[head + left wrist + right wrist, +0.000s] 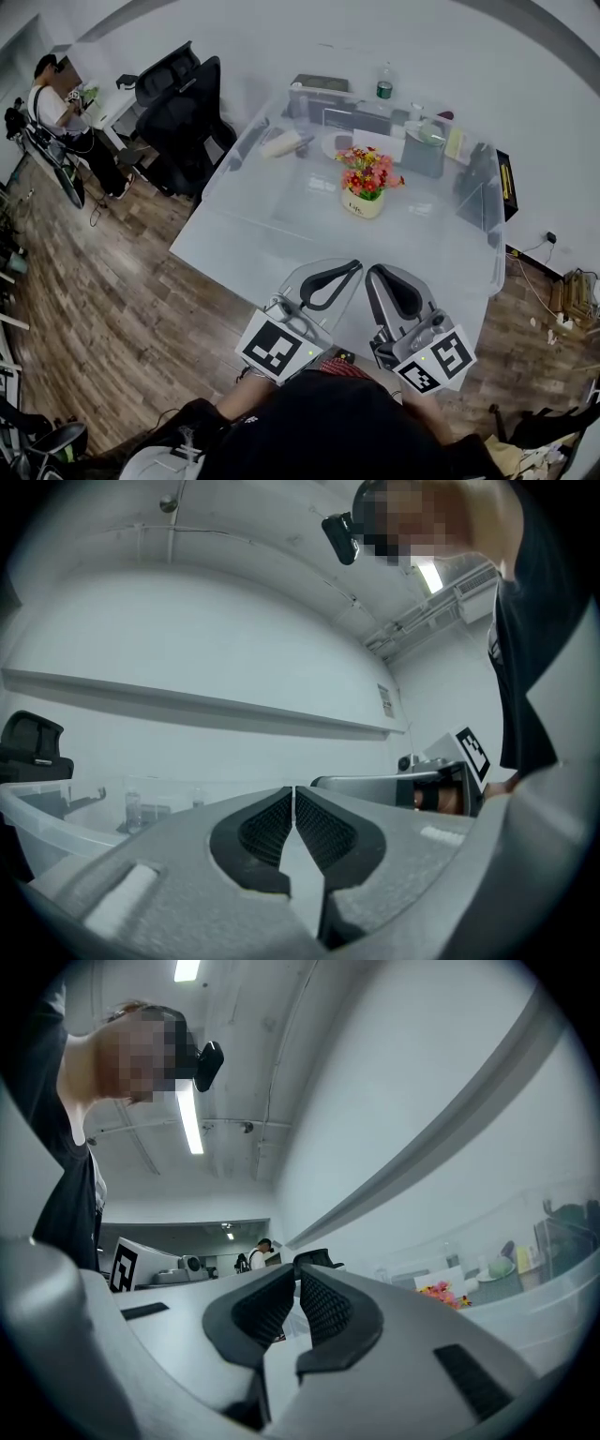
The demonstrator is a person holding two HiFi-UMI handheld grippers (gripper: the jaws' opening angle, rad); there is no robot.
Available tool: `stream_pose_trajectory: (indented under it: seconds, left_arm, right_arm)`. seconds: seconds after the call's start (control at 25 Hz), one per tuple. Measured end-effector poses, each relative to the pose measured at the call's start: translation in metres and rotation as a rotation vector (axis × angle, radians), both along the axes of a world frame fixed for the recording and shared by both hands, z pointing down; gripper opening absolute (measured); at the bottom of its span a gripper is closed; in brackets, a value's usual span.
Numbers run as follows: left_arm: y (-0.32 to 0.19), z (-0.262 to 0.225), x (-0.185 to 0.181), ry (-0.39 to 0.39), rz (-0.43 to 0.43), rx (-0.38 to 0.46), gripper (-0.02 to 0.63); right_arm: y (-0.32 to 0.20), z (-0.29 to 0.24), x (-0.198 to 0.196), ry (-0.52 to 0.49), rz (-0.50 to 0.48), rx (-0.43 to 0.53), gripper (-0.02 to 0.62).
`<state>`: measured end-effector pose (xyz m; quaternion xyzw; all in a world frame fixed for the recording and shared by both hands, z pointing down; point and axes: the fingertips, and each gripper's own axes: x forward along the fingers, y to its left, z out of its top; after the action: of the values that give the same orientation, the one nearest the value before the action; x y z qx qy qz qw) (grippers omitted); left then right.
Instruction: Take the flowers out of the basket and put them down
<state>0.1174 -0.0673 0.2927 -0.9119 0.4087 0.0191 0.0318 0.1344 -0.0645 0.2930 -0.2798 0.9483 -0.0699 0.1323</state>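
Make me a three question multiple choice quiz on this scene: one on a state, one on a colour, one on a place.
1. The left gripper and right gripper are: A both shut and empty; B both wide open; C both shut on stems.
2. The office chairs beside the table are: A red; B black; C white.
3. The flowers stand: A on a chair; B in the right gripper; C in their basket on the table.

Answers:
1 A: each gripper view shows the jaws together with nothing between them.
2 B: the head view shows them black.
3 C: the head view shows the flowers rising from the basket, far from both grippers.
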Motion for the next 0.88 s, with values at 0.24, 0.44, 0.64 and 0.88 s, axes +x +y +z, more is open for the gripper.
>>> stream_pose_trajectory:
  seconds: [0.24,0.44,0.64,0.88]
  left_arm:
    - [-0.013,-0.003,0.004,0.013,0.028,-0.012,0.005]
    - [-0.019,-0.008,0.008,0.003,0.05,-0.004,0.005]
    - [-0.028,-0.008,0.012,-0.006,0.078,-0.012,0.005]
    - [-0.029,-0.02,0.01,-0.007,0.113,-0.005,0.005]
  right_arm:
    - [-0.008,-0.009,0.002,-0.039,-0.028,-0.005,0.012]
    - [-0.016,-0.01,0.005,-0.052,-0.039,-0.011,0.012]
    - [-0.02,-0.013,0.005,-0.061,-0.064,-0.031,0.012]
    - [-0.02,-0.028,0.003,-0.056,-0.07,-0.006,0.012]
